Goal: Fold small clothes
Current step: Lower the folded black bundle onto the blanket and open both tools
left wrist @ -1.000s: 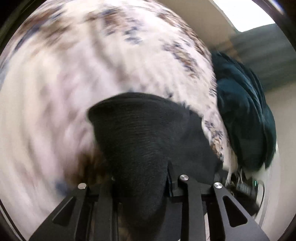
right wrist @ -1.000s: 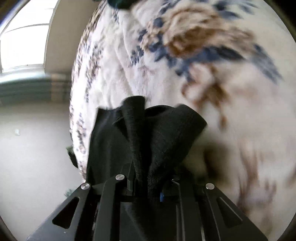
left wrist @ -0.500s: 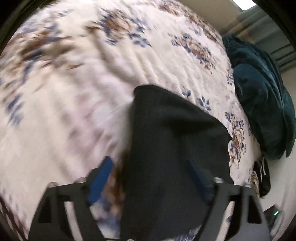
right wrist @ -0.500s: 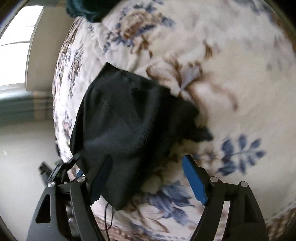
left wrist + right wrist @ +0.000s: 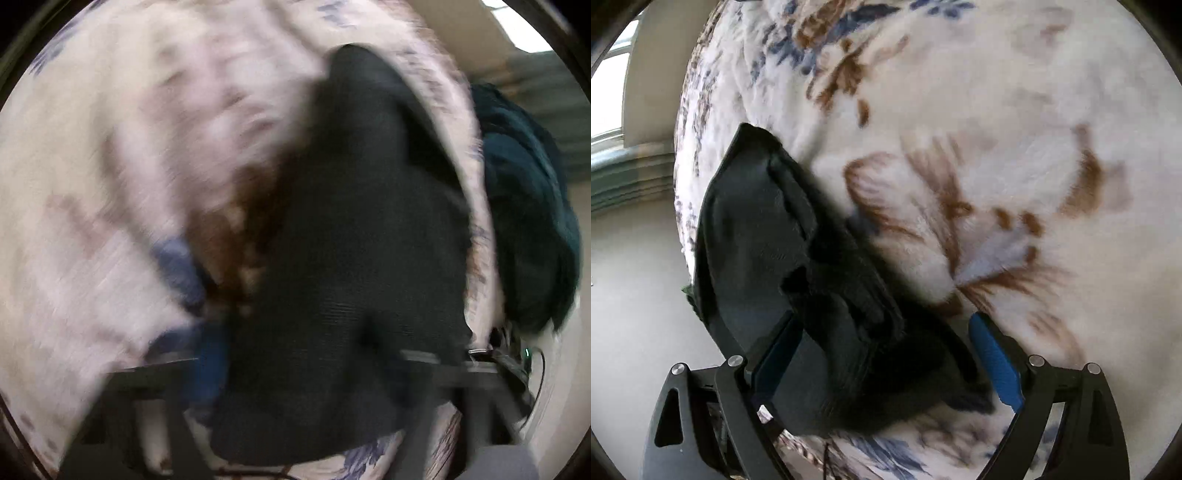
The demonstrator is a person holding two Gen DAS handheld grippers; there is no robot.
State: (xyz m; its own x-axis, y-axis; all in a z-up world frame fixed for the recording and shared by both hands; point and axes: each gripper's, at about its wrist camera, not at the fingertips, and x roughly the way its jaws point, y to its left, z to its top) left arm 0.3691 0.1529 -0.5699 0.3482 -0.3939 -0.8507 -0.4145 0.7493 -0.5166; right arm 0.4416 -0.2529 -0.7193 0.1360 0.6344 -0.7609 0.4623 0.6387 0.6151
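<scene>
A black knitted garment lies folded on a floral bed blanket, near the bed's edge. The left wrist view is badly blurred. My left gripper is low over the garment's near end and its jaws are closing with the cloth between them; the blur hides whether the pads press on it. In the right wrist view the same garment lies on the blanket. My right gripper straddles its near end, jaws wide and still opening. Its blue pads stand clear of the cloth.
A dark teal cushion or throw lies at the far end of the bed, to the right. A device with cables sits past the bed's edge. Pale floor and a window lie to the left of the bed.
Both grippers were shut on the raised black garment. They opened and let it drop onto the blanket. The left fingers have since come closer together around it and the view has dropped nearer.
</scene>
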